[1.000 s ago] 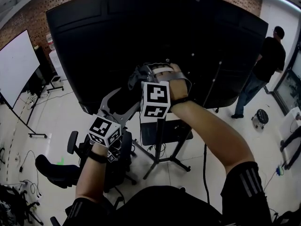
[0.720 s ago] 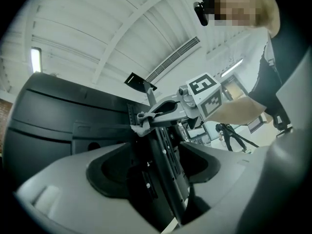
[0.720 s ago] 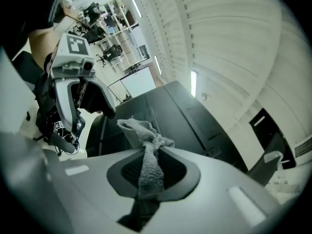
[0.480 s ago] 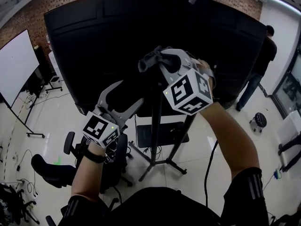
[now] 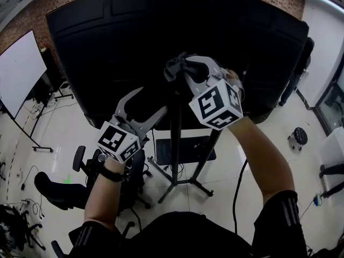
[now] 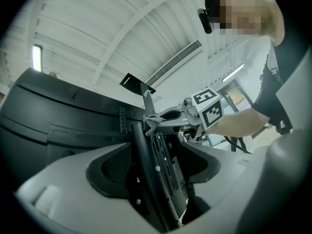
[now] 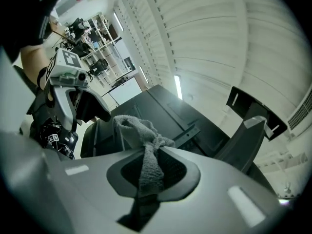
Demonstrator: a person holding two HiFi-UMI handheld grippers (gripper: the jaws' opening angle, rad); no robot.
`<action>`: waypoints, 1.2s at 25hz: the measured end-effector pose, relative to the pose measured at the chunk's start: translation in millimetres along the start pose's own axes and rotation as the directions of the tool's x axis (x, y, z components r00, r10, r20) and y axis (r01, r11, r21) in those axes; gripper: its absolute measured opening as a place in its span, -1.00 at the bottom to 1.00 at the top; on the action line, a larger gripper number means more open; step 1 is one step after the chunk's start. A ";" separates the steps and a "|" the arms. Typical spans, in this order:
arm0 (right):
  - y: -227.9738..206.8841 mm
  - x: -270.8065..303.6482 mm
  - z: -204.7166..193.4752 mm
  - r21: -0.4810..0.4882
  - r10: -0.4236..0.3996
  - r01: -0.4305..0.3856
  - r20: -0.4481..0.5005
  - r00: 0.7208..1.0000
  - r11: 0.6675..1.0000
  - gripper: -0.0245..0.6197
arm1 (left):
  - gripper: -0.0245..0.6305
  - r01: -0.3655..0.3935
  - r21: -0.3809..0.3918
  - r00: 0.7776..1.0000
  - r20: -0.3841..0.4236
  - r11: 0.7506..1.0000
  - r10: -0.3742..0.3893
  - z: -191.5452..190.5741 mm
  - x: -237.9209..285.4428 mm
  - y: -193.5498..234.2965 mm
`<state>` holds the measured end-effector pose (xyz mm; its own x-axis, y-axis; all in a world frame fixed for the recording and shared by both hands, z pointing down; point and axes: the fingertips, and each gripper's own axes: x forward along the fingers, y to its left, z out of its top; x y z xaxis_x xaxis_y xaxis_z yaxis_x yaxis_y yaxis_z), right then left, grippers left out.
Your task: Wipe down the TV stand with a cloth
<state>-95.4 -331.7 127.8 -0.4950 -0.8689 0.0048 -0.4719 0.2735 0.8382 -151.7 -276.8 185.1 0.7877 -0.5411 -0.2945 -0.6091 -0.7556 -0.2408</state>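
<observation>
Raised and swung rightward against 1 s ago: right gripper (image 5: pixel 183 73), marker cube (image 5: pixel 215 104) now facing outward; hardly shifted over the last 0.5 s. Clenches a grey cloth (image 5: pixel 173 67) between the jaws, tail pinched deep in the throat, wad bunched just past the tips. Holds that wad at the upper end of the TV stand (image 5: pixel 176 136), close under the dark back of the TV (image 5: pixel 107 47); cannot confirm actual contact from any view. Carries the left gripper (image 5: pixel 145 105) lower, jaws released and spread wide, grasping nothing. Looks along them at the stand's black column (image 6: pixel 146 179) and slotted mounting plate (image 6: pixel 165 155), both framed in the gap ahead of the tips, seemingly clear of either finger.

Judged as early in the wipe: cloth at the top, whole length of the column below and the feet beyond the tips yet to cover. Calls next for a firm drag down the column, jaws kept clenched, wad pressed flat against the metal, wrist turning to reach the far side. Worth minding the plate's screws and the cable (image 5: pixel 236 187) beside the stand, both likely to snag loose terry. Leaves the left jaws free to close on the column and steady it during the stroke.
</observation>
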 end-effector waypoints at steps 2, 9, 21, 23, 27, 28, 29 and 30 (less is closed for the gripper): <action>7.8 0.2 -10.0 0.000 0.018 -0.018 -0.009 1.000 1.000 -0.81 | 0.10 -0.007 -0.007 1.000 -0.010 1.000 0.007 -6.6 1.8 -0.7; 40.0 0.6 -40.9 0.063 0.086 -0.086 0.000 0.996 0.994 -0.80 | 0.10 -0.023 -0.023 0.999 -0.043 0.999 0.022 -27.8 8.5 -6.6; 124.8 -0.4 -86.0 0.090 0.207 -0.203 -0.037 0.978 0.975 -0.80 | 0.10 -0.030 -0.067 0.993 -0.118 0.997 0.022 -75.7 -1.5 -22.8; 136.8 0.0 -91.3 0.089 0.215 -0.211 -0.041 0.976 0.973 -0.80 | 0.10 -0.033 -0.078 0.991 -0.134 0.996 0.022 -83.2 -3.0 -24.9; 159.3 -4.7 -100.6 0.111 0.233 -0.228 -0.041 0.972 0.967 -0.80 | 0.10 -0.031 -0.096 0.986 -0.164 0.995 0.015 -104.3 -8.6 -33.0; 165.2 -5.4 -103.4 0.123 0.242 -0.235 -0.041 0.969 0.964 -0.80 | 0.10 -0.033 -0.102 0.985 -0.173 0.994 0.015 -110.2 -10.3 -34.2; 171.5 -5.4 -106.9 0.132 0.251 -0.243 -0.042 0.967 0.961 -0.80 | 0.10 -0.036 -0.109 0.983 -0.183 0.993 0.016 -116.4 -11.9 -34.6; 178.2 -5.1 -110.9 0.140 0.260 -0.251 -0.045 0.965 0.958 -0.80 | 0.10 -0.039 -0.117 0.981 -0.192 0.992 0.016 -122.9 -13.4 -34.8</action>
<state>-96.0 -324.3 337.6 -0.5671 -0.7858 0.2469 -0.4294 0.5379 0.7255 -129.7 -288.6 311.1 0.7811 -0.6137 -0.1149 -0.6242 -0.7721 -0.1192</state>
